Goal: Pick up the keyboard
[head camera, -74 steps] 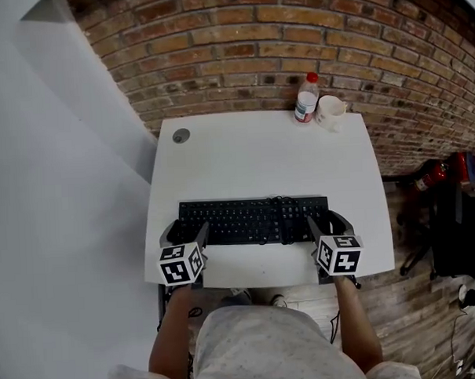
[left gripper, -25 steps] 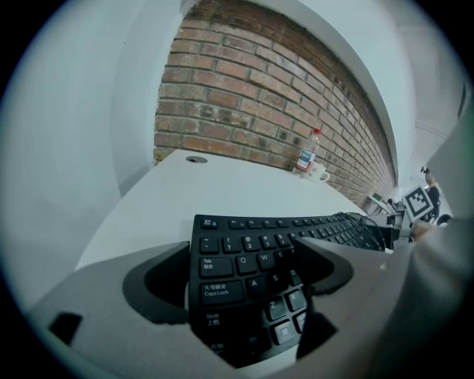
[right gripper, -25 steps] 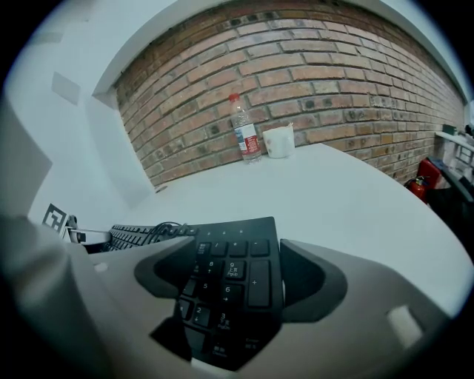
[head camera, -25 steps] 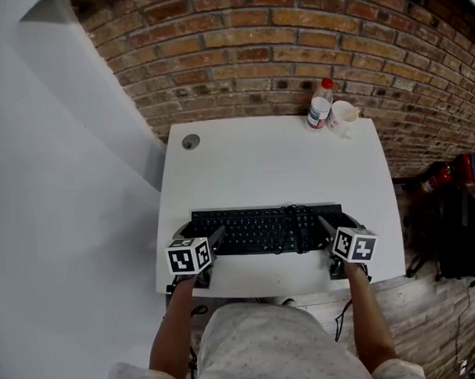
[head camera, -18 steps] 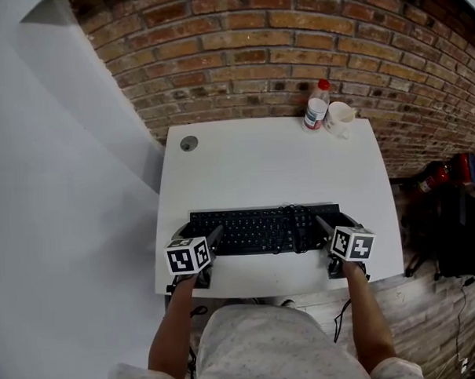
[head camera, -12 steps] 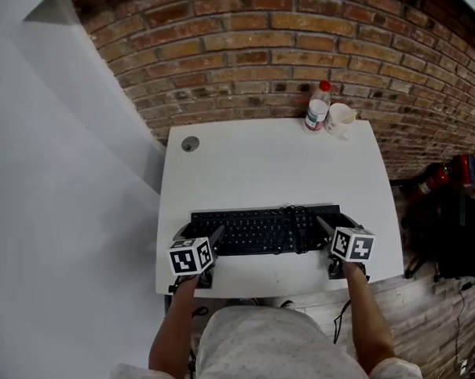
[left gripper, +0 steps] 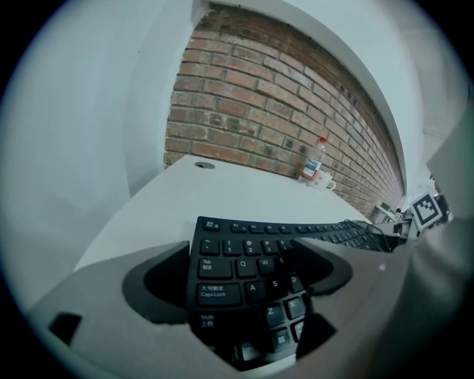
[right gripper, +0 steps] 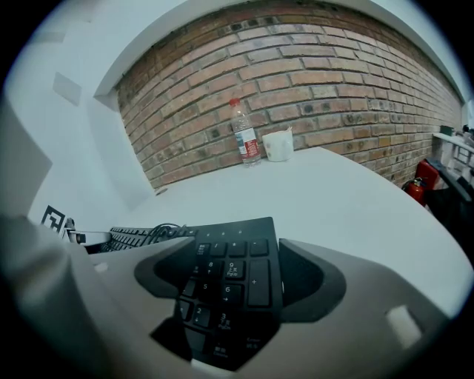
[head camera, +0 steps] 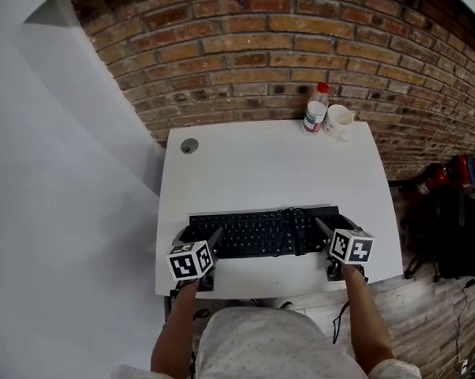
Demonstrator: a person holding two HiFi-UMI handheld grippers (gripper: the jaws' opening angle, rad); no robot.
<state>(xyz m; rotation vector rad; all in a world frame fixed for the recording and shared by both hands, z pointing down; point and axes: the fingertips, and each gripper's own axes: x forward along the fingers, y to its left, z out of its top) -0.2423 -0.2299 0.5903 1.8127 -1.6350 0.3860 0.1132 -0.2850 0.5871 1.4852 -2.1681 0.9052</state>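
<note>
**Both tongs parked at the keyboard ends, no lift yet**

Compared with the shots from the last few seconds, basically nothing has moved. The left gripper [head camera: 198,230] and right gripper [head camera: 334,220] sit at the same two ends of the keyboard [head camera: 259,232] as three seconds back. The board is in the same spot on the table [head camera: 260,168] too. My read is that the lift hasn't started and they're just lined up for it.

Nearest the person, both tongs are spread wide, not squeezed onto anything. In the left gripper view the Tab/Caps Lock end of the board sits right in the gap. The outer jaw is up against the end edge and the inner jaw hangs over the letter keys. The right gripper view is the mirror of that. The numpad end is in the gap, with the outer jaw at the right edge and the inner jaw over the number keys.

The keyboard lies along the near part of the table, parallel to the front edge, and looks flat on it. Its cable [head camera: 290,219] is bundled on top of the keys toward the right.

Further back the tabletop has a cable hole [head camera: 189,147] in the left rear corner. A bottle [head camera: 315,111] and mug [head camera: 337,121] stand side by side at the back right, against the brick wall [head camera: 255,50].
</note>
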